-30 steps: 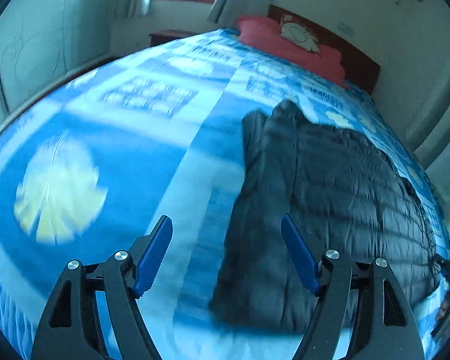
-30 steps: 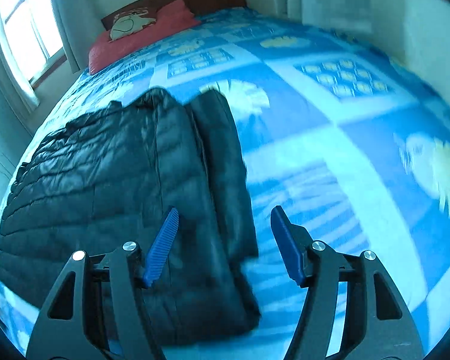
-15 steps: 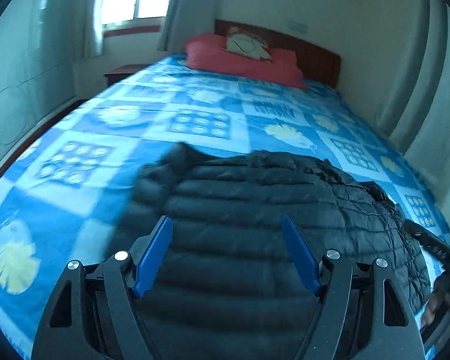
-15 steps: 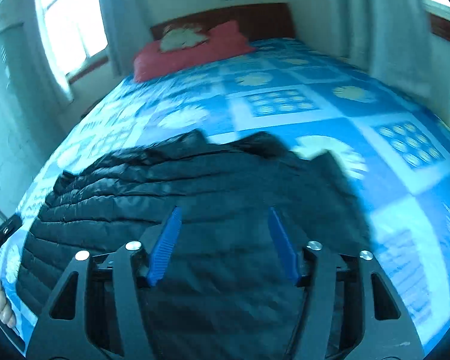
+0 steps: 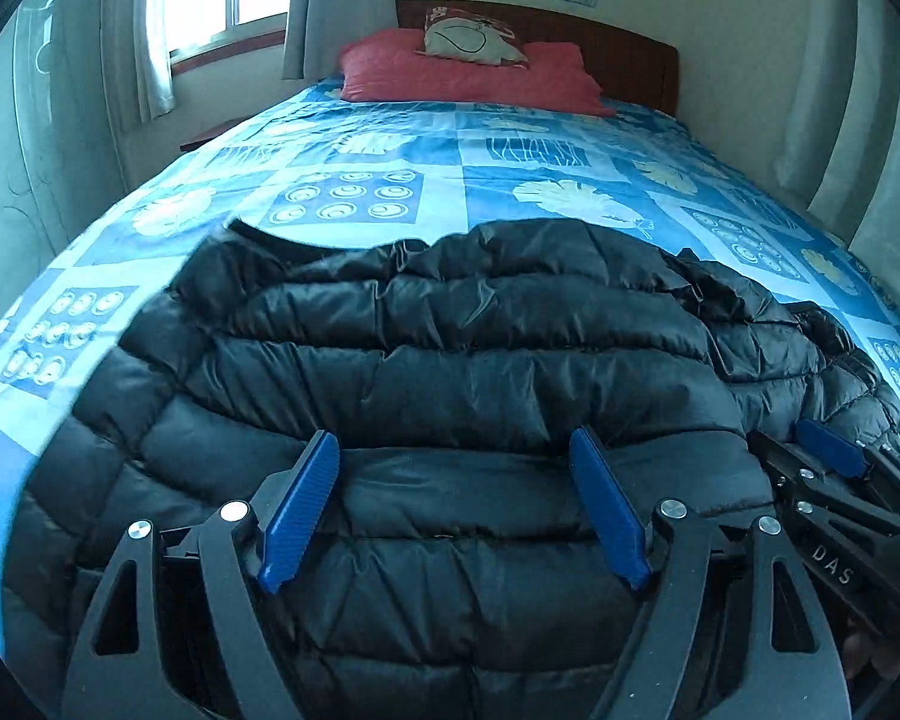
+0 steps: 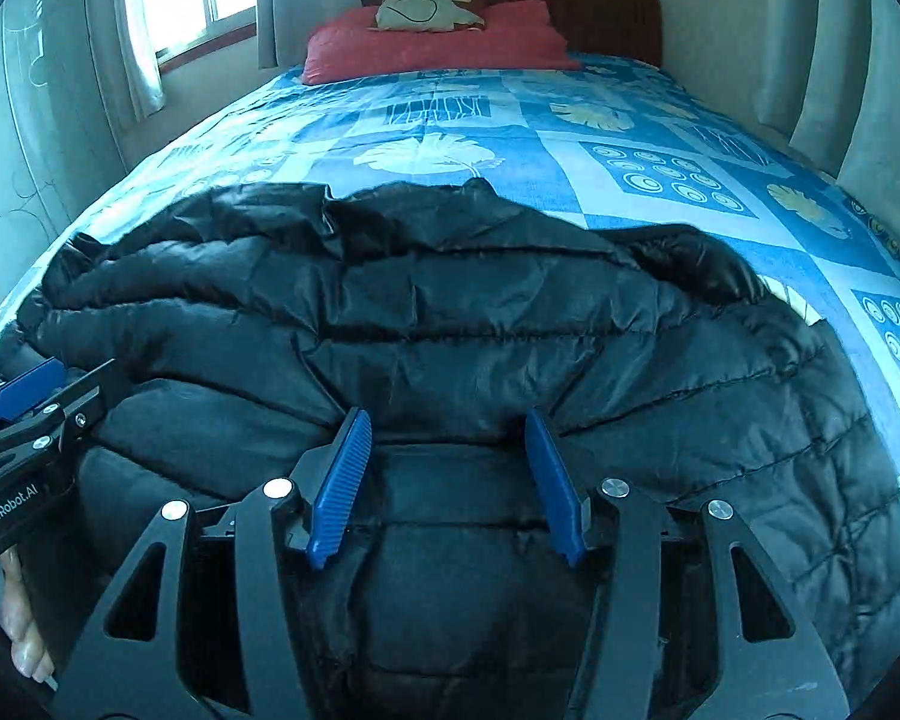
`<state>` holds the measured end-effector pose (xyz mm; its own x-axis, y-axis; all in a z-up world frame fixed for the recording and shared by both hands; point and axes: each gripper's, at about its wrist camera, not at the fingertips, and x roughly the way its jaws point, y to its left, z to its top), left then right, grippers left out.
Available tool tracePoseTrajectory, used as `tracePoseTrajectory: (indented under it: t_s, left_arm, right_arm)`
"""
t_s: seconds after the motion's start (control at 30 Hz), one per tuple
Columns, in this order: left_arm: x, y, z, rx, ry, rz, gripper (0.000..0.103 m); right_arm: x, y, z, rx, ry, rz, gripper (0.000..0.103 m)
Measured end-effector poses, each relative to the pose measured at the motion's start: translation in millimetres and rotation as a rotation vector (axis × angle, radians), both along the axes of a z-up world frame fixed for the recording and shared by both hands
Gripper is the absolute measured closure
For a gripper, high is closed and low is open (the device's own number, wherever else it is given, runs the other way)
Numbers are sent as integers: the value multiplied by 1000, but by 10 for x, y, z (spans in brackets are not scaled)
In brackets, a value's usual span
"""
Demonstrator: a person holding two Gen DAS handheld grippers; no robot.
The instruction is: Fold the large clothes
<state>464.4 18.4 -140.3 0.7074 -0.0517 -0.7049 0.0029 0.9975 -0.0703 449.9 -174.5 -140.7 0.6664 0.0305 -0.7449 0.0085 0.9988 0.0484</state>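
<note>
Both hand-held grippers hover over black jacket [image 5: 450,360] on blue-patterned bed [image 5: 510,144]

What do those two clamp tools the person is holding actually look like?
Both are alike: the left gripper and right gripper each have two black, angular metal arms with triangular cut-outs and silver pivot bolts, tipped with ribbed blue finger pads. White lettering marks their sides: "GenRobot.AI" on the left one, "DAS" visible on the right.
</note>
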Motion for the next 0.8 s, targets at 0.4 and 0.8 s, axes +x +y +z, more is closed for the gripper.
tracePoseTrajectory:
  t_s: [0.4,0.8]
  left_arm:
    - [-159,6,191,70,32,-32,24]
    - [-1848,1482,223,-110,13,269,24]
  right_arm:
    - [-410,-131,290,23,-38,-25,33]
    - [-1923,-1609,326,163,-7,-306,27]
